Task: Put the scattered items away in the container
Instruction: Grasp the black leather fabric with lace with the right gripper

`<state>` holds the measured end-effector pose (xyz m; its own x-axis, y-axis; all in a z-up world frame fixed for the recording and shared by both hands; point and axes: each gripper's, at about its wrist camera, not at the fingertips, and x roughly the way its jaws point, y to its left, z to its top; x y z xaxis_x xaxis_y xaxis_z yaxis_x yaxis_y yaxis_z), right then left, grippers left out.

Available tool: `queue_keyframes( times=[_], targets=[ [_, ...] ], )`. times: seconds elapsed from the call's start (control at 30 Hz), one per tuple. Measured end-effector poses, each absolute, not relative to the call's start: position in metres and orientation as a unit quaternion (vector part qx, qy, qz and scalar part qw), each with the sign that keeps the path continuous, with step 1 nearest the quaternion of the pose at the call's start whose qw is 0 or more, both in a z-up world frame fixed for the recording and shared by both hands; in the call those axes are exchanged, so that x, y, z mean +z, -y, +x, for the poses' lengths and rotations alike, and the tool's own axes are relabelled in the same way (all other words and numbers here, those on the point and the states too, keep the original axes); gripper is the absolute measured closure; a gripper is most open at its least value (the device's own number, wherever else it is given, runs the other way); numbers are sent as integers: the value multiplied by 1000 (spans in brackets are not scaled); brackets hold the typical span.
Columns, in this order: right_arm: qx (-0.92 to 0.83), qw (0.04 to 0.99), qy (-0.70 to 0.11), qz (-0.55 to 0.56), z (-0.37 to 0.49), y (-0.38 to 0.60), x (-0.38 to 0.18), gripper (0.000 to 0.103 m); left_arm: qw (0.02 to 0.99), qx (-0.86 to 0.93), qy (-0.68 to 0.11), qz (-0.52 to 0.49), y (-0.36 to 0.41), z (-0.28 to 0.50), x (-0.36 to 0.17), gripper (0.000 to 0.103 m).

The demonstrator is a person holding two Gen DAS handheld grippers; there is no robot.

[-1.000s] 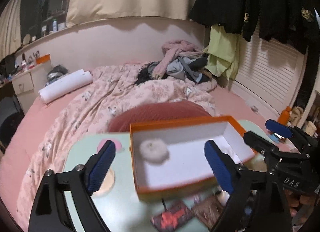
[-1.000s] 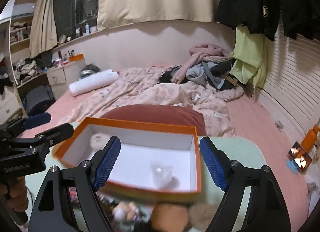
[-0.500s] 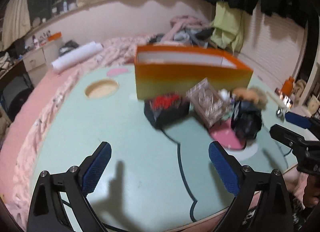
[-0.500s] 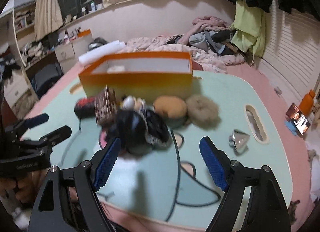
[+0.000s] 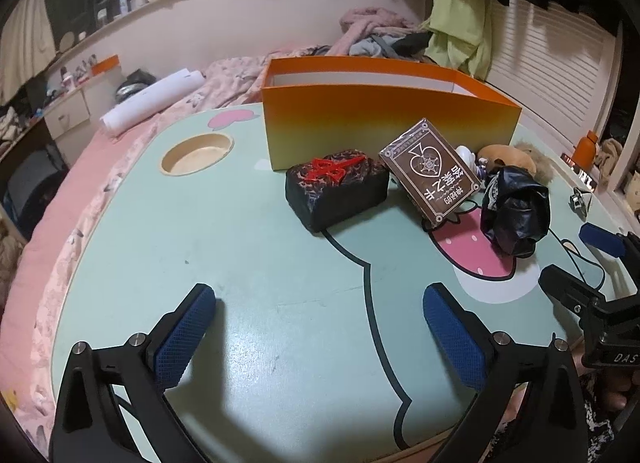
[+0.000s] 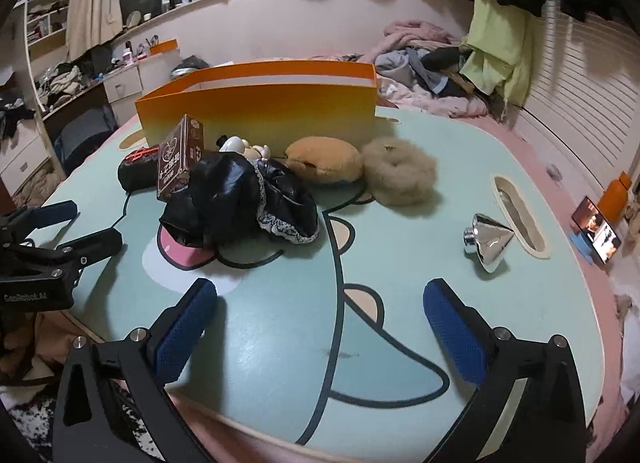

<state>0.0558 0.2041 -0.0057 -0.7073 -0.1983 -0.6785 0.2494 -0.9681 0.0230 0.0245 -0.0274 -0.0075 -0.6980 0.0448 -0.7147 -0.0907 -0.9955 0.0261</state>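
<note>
orange box (image 5: 384,119) floor hidden by its front wall, white figurine (image 6: 240,148) half hidden behind black bundle (image 6: 240,199)

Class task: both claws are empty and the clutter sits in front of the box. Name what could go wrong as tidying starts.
1. The brown card box leans tilted on the crumpled black lace-trimmed cloth; pulling the cloth may topple it.
2. The shiny silver cone-shaped piece looks slippery and could squirt from the right claw, whose jaws are opening.
3. The tall orange cardboard box might get knocked.
</note>
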Motion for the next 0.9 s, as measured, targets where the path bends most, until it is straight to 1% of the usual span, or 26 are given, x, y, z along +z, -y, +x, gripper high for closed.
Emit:
queue_keyframes(
  times=[0.33,0.37,0.43,0.57,0.73,0.9],
  targets=[
    [-925,134,-24,354,54,-205,-1,1,39,921,-28,-386,27,25,-7,0],
    [-924,144,-16,354,53,-207,0,7,39,921,-28,-385,27,25,-7,0],
    [-925,150,9,349,47,-211,8,15,39,922,-28,-385,27,24,-6,0],
    [-922,178,70,338,39,-213,25,16,39,921,-28,-385,27,24,-6,0],
    [-934,162,54,315,30,-191,39,15,39,922,-28,-385,27,25,-6,0],
    [-921,157,49,353,12,-169,21,15,39,922,-28,-385,27,25,-6,0]
  ],
)
